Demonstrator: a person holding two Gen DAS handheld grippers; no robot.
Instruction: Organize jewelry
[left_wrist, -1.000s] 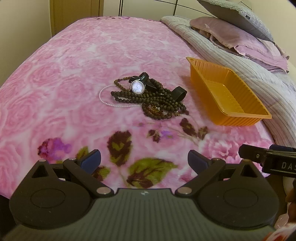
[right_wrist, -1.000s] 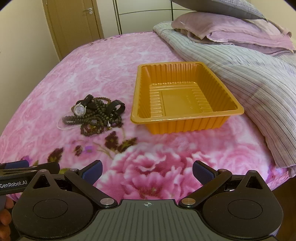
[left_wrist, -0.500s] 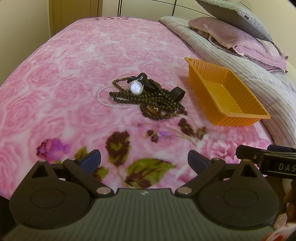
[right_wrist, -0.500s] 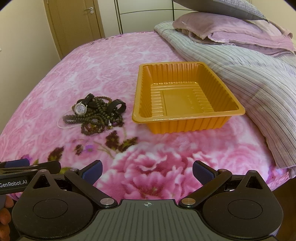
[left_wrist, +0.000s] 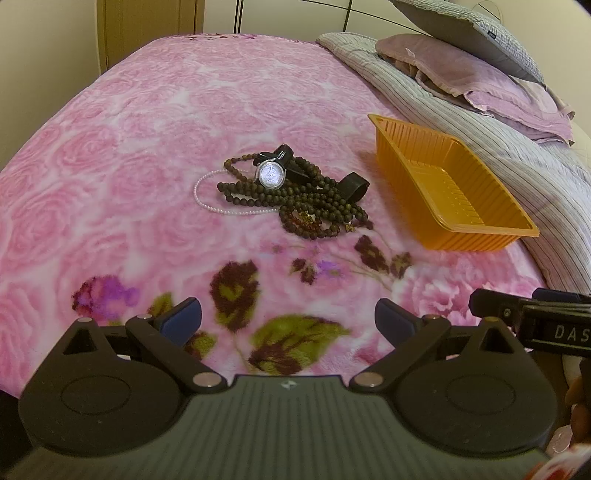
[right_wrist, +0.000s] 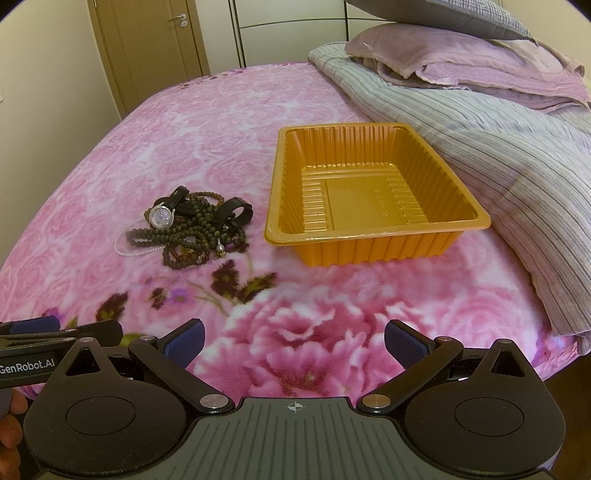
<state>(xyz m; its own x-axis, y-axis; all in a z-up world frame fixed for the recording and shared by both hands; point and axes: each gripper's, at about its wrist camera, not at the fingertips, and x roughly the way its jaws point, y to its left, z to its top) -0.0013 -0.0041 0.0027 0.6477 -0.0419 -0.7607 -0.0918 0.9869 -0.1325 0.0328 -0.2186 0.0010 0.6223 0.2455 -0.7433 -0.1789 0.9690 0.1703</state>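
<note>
A heap of jewelry lies on the pink floral blanket: dark brown bead strands (left_wrist: 314, 199) (right_wrist: 192, 229), a watch with a black strap and round silver face (left_wrist: 271, 173) (right_wrist: 161, 218), and a thin white pearl string (left_wrist: 207, 203) (right_wrist: 129, 251). An empty orange plastic tray (left_wrist: 480, 225) (right_wrist: 369, 236) stands to the right of the heap. My left gripper (left_wrist: 288, 321) is open and empty, well short of the heap. My right gripper (right_wrist: 293, 339) is open and empty, short of the tray.
A striped grey quilt (right_wrist: 498, 147) and stacked pillows (right_wrist: 461, 62) lie at the right, against the tray's far side. A wooden door (right_wrist: 147, 48) stands behind the bed. The other gripper shows at each view's lower edge (left_wrist: 535, 321) (right_wrist: 55, 332).
Both grippers have crept slightly forward toward the heap and tray. Jaws stay open and nothing on the bed has moved.
</note>
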